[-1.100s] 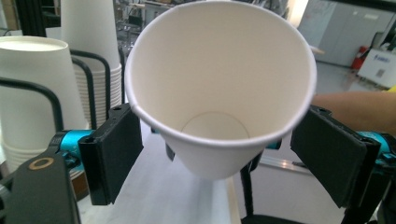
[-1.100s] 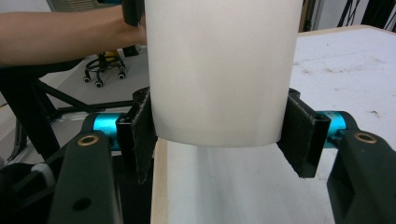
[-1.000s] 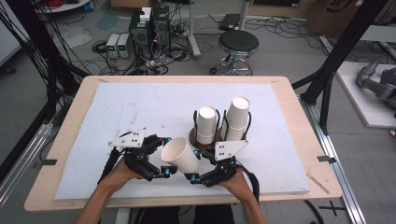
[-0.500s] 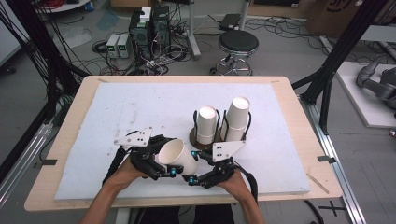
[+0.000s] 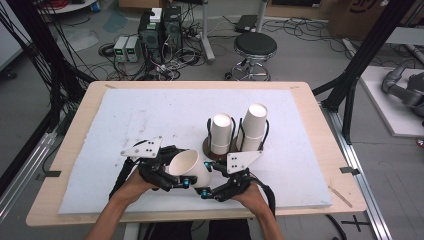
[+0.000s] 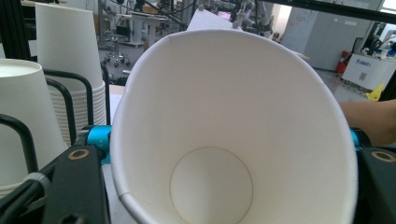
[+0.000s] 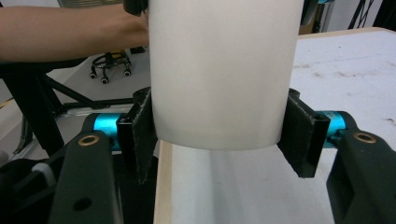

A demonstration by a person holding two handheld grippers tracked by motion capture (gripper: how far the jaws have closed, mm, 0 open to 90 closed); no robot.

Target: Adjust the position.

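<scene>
both grippers (image 5: pixel 192 186) on cup (image 5: pixel 187 167), white mat (image 5: pixel 150 112)

My right hand-held gripper (image 7: pixel 217 135) presses its two black pads against opposite sides of a white paper cup (image 7: pixel 223 70), near the cup's lower edge. Beneath the cup I see the table (image 7: pixel 355 65) with its white covering. To the left of the cup, a bare forearm (image 7: pixel 70 32) reaches in level toward the cup's upper part.
</scene>
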